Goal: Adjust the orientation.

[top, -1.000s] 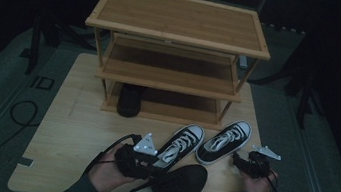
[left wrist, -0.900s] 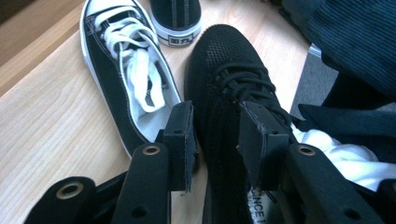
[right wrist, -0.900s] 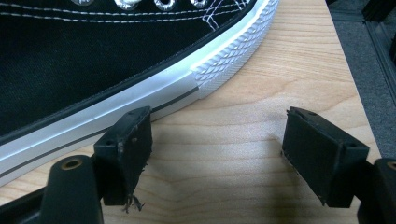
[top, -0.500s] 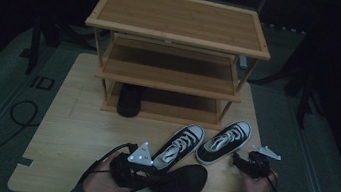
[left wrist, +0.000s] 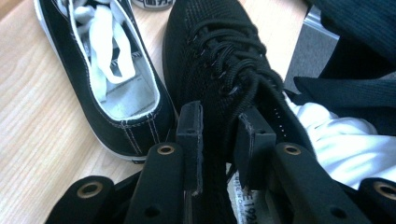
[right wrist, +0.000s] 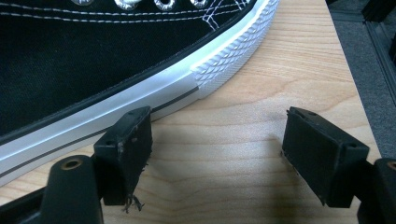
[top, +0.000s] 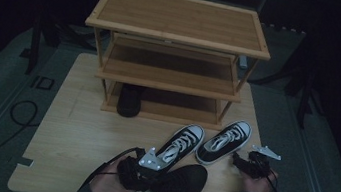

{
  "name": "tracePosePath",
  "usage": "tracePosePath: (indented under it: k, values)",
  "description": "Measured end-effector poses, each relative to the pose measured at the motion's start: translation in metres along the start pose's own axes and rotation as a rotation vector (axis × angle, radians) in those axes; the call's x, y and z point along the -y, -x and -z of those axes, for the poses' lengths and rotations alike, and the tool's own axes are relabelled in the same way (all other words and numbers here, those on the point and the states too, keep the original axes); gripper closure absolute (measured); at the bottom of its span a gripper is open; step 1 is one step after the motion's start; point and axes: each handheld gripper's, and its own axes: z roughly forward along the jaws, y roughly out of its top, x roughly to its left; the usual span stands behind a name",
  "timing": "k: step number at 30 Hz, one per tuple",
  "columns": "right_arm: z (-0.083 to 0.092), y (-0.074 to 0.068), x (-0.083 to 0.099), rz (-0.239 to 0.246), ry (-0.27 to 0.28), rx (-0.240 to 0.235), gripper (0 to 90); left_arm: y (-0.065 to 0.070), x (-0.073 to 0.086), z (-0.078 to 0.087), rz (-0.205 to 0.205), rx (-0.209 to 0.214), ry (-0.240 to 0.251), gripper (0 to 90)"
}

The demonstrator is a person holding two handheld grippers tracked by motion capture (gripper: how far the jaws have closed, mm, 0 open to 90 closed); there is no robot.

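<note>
An all-black mesh shoe (top: 181, 183) lies at the table's front edge, toe pointing right. My left gripper (top: 155, 181) sits at its heel end. In the left gripper view its jaws have just been closing, and the pads (left wrist: 191, 135) now pinch the black shoe's (left wrist: 210, 56) upper by the laces, so the left gripper (left wrist: 219, 140) is shut on it. Two black-and-white canvas sneakers (top: 181, 143) (top: 225, 140) lie side by side behind it. My right gripper (top: 240, 162) rests open on the wood, beside the right sneaker's white rubber sole (right wrist: 140, 102), with nothing between its jaws (right wrist: 219, 140).
A three-tier bamboo shoe rack (top: 179, 21) stands at the back of the wooden table (top: 78, 128). Another dark shoe (top: 130, 101) pokes out of its bottom shelf at the left. A canvas sneaker (left wrist: 107, 88) lies close to the left of the held shoe. Cables trail off the front edge.
My left gripper has slid a little nearer the front edge and onto the black shoe, and its jaws have narrowed on the shoe. The right gripper and the sneakers have stayed put.
</note>
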Motion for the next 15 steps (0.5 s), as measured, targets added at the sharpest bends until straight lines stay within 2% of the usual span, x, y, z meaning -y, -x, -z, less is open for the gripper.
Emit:
tracePosePath:
  k: [8,15]
  values:
    - [0.0,0.0,0.0,0.0,0.0,0.0,23.9,-0.003,-0.004,-0.015,0.01,0.0,-0.034,75.8]
    - [0.0,0.0,0.0,0.0,0.0,0.0,23.9,-0.004,-0.004,-0.017,0.02,0.003,-0.043,86.5]
